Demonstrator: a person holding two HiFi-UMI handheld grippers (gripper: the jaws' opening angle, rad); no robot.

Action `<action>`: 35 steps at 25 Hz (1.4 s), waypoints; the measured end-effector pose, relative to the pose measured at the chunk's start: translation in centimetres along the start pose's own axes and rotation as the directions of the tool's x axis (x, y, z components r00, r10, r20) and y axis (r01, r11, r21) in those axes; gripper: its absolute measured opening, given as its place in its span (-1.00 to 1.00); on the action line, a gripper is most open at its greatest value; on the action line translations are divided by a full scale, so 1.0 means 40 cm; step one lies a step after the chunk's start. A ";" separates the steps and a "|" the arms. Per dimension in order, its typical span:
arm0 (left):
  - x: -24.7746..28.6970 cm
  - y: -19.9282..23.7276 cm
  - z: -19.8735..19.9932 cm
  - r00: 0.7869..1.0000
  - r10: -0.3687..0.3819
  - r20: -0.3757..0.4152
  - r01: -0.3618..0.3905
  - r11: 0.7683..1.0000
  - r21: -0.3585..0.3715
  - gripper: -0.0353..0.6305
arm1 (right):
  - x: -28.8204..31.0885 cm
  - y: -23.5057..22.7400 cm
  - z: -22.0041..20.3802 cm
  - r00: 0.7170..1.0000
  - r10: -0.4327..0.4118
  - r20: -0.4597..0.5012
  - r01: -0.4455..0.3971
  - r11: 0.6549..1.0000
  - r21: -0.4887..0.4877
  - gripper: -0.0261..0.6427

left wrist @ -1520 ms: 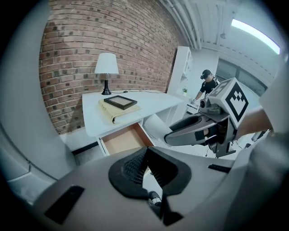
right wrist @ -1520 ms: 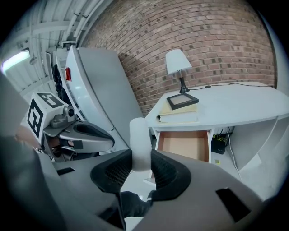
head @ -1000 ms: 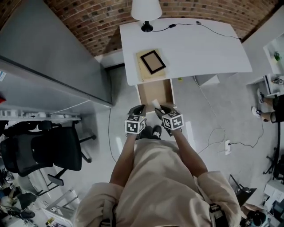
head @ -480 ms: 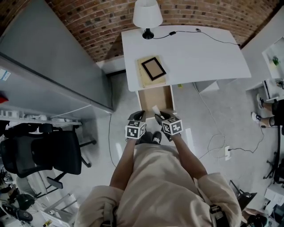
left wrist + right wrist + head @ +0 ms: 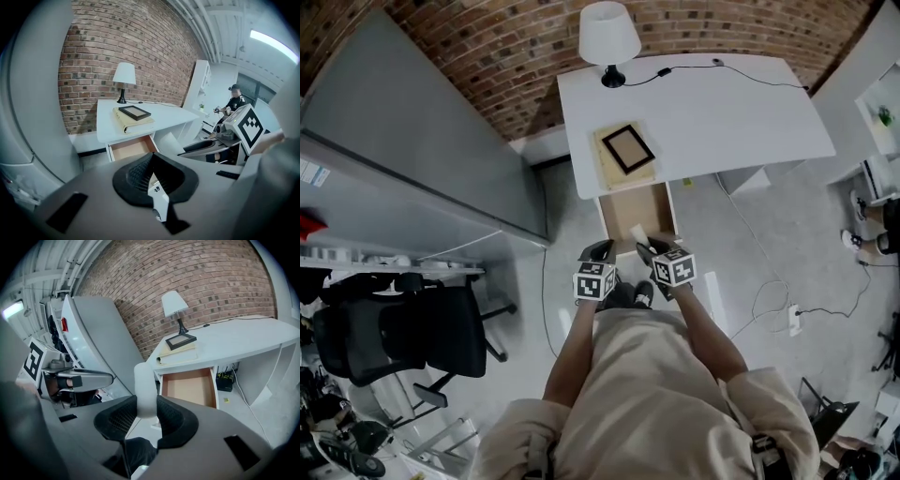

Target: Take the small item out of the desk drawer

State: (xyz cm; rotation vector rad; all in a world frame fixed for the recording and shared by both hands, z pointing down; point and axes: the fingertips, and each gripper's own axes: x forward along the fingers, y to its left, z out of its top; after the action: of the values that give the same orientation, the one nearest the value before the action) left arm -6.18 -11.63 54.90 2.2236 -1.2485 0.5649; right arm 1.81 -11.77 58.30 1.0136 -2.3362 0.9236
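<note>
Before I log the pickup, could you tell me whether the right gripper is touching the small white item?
Touching. The right gripper view shows the right gripper with both pads pressed against the white item, which stands between them.

An office-like workroom is shown: a white tabletop [image 5: 731,103] carrying a lamp [image 5: 609,37] and a framed picture [image 5: 628,148] is set against a brick wall [image 5: 478,47]. A black swivel chair [image 5: 403,333] is seen beside a grey partition [image 5: 412,141], and cables [image 5: 769,291] are trailed over the concrete floor [image 5: 741,234].
</note>
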 end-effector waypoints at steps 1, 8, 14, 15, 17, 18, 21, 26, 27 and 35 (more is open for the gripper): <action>0.001 -0.001 0.004 1.000 0.002 0.001 -0.002 1.000 0.003 -0.84 | -0.002 0.000 0.007 1.000 0.004 0.007 -0.004 1.000 -0.003 -0.46; 0.001 -0.003 0.014 1.000 -0.002 0.014 0.002 1.000 -0.008 -0.84 | -0.006 -0.013 0.006 1.000 -0.002 0.011 0.002 1.000 0.004 -0.46; 0.004 -0.013 0.006 1.000 0.003 0.007 -0.003 1.000 -0.001 -0.84 | -0.012 -0.022 -0.003 1.000 -0.006 0.006 0.006 1.000 0.002 -0.46; 0.004 -0.014 0.006 1.000 0.003 0.008 -0.003 1.000 0.000 -0.84 | -0.012 -0.024 -0.004 1.000 -0.006 0.006 0.006 1.000 0.002 -0.46; 0.004 -0.015 0.008 1.000 0.004 0.012 -0.004 1.000 0.005 -0.84 | -0.012 -0.032 -0.007 1.000 -0.009 0.004 0.009 1.000 0.008 -0.46; 0.004 -0.015 0.009 1.000 0.005 0.013 -0.005 1.000 0.010 -0.84 | -0.011 -0.037 -0.010 1.000 -0.012 0.003 0.012 1.000 0.014 -0.46; 0.000 -0.013 0.012 1.000 0.008 0.017 -0.008 1.000 0.015 -0.84 | -0.013 -0.047 -0.016 1.000 -0.018 0.003 0.018 0.999 0.030 -0.46; -0.001 -0.002 0.012 1.000 0.007 0.014 -0.007 1.000 0.020 -0.84 | -0.008 -0.050 -0.015 1.000 -0.029 0.002 0.029 0.999 0.033 -0.46; -0.001 0.002 0.014 1.000 0.010 0.014 -0.010 1.000 0.024 -0.84 | -0.007 -0.050 -0.015 1.000 -0.030 0.000 0.030 0.999 0.031 -0.46; 0.012 0.002 0.018 1.000 0.002 0.017 -0.002 1.000 0.020 -0.85 | -0.006 -0.053 -0.014 0.999 -0.033 -0.009 0.033 0.999 0.016 -0.46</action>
State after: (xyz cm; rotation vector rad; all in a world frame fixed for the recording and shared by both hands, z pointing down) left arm -5.94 -12.42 54.63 2.2481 -1.2589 0.5626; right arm 3.64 -12.34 59.39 1.0488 -2.3013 0.9340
